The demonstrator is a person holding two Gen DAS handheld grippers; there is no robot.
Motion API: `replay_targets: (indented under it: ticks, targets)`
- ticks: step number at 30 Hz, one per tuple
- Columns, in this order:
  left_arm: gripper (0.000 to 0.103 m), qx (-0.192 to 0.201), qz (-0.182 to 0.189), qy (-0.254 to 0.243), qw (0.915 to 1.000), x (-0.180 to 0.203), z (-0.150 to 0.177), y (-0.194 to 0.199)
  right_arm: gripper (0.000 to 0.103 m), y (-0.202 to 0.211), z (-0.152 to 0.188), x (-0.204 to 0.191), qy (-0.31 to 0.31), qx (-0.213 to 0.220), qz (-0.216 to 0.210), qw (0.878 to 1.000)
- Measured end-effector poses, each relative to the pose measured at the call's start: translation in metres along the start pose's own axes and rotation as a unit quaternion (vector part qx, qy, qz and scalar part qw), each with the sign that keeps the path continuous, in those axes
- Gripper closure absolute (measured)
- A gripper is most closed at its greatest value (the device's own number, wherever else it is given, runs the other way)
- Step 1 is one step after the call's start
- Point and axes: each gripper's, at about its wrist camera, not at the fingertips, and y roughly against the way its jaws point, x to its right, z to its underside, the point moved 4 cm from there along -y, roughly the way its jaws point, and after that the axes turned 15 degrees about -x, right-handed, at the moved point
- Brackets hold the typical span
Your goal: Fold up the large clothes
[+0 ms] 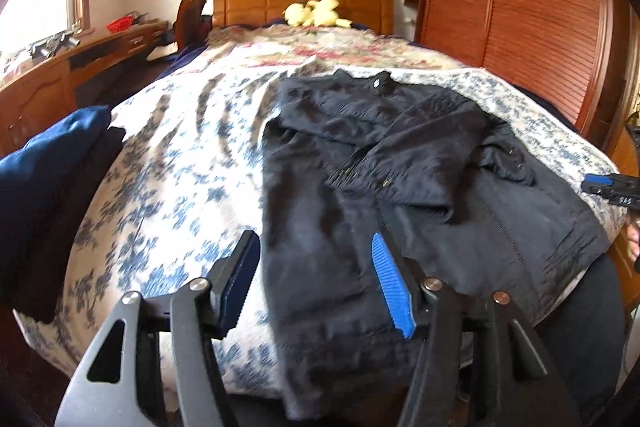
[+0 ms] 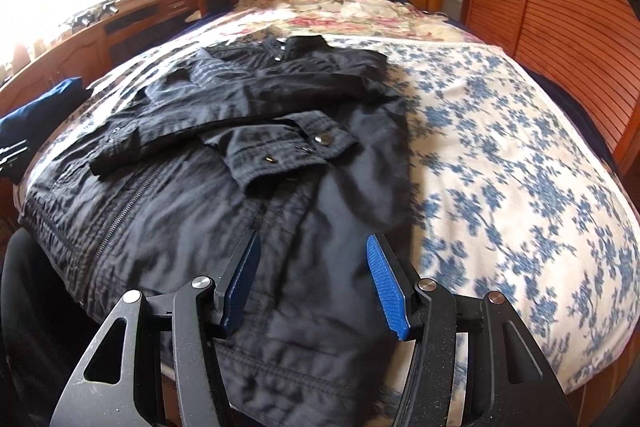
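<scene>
Jacket [image 2: 224,163] shows snap buttons, no readable label.

My left gripper [image 1: 316,279] is hovering, jaws apart and empty, over the dark crumpled cloth jacket [image 1: 400,167] lying on the blue-flowered white bedspread [image 1: 176,163].

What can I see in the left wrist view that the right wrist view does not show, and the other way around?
Only the left wrist view shows the right gripper at the picture's right edge, beside the jacket's hem, and the left gripper, open with nothing between its pads.

Only the right wrist view shows the snap-button cuff clearly, folded across the jacket's front.

Both show the black jacket on the blue-flowered bedspread, the yellow plush toy by the headboard and navy clothes at the left.
</scene>
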Motion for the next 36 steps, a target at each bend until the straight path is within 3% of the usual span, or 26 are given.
replay_targets:
  ticks: [8,19,20,22,23,27,36]
  targets:
    - [0.046,-0.023,-0.017,0.012,0.9995,-0.009,0.019,-0.007,0.045,-0.007,0.02,0.026,-0.025,-0.029,-0.003,0.999]
    - [0.046,-0.057,-0.022,0.015,0.998,-0.014,0.037,-0.023,0.044,-0.027,0.038,0.024,-0.024,-0.062,-0.025,0.997]
    - [0.046,-0.06,-0.021,0.016,0.9978,-0.014,0.039,-0.025,0.046,-0.027,0.038,0.023,-0.023,-0.063,-0.028,0.997]
    - [0.046,-0.066,-0.02,0.018,0.9975,-0.016,0.043,-0.029,0.064,-0.025,0.038,0.02,-0.018,-0.061,-0.042,0.997]
    - [0.046,-0.067,-0.019,0.02,0.9974,-0.016,0.043,-0.031,0.066,-0.021,0.037,0.018,-0.016,-0.056,-0.054,0.997]
    - [0.046,-0.071,-0.012,0.025,0.9971,-0.019,0.045,-0.034,0.066,-0.009,0.032,0.01,-0.015,-0.037,-0.082,0.996]
    - [0.046,-0.069,0.001,0.024,0.9974,-0.019,0.05,-0.029,0.064,-0.019,0.041,0.009,-0.013,-0.056,-0.05,0.997]
